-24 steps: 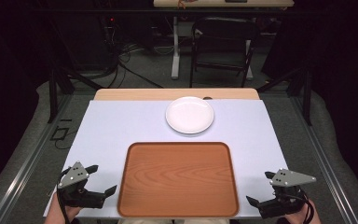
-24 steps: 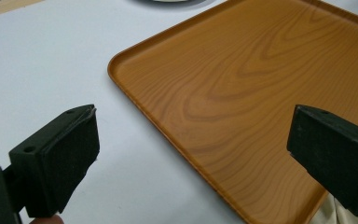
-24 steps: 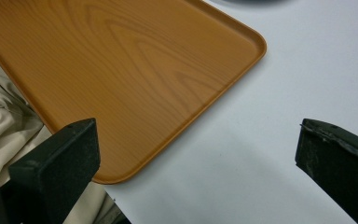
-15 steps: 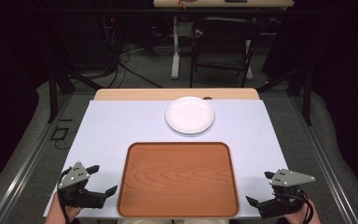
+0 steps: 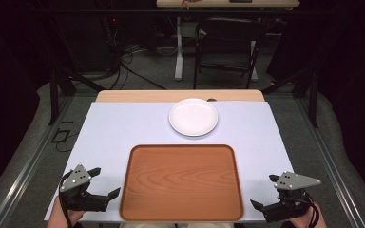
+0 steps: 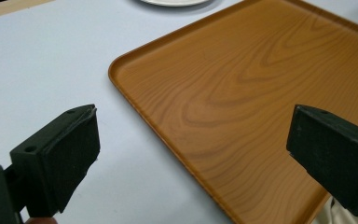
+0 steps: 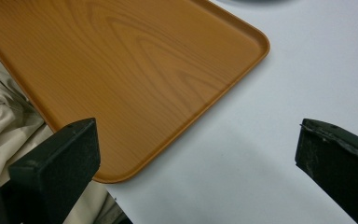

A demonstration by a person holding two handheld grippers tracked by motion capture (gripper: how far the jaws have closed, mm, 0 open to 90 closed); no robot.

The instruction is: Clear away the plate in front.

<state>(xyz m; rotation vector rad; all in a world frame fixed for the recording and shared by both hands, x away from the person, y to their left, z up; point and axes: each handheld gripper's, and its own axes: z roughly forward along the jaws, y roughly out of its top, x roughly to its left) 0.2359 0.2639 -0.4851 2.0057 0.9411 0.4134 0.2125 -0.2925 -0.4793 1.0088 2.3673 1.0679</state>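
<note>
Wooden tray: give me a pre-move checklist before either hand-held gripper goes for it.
1. Rectangular brown wooden tray empty: ok.
2. Left hand-held gripper open, holding nothing: ok.
3. Right hand-held gripper open, holding nothing: ok.
4. Round white plate apart from the tray, beyond its far edge: ok.
5. Tray fully on the white table cover: not ok, its near edge overhangs.

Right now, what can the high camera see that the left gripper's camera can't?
From the high view: the whole white plate, the right gripper with open jaws at the tray's right side, a chair and cables on the floor behind the table.

From the left gripper view: a close look at the wood grain and the left gripper with its two black pads wide apart, nothing between them.

Both show: the brown tray, the pale table cover and, in the left gripper view, just the plate's near edge.
</note>
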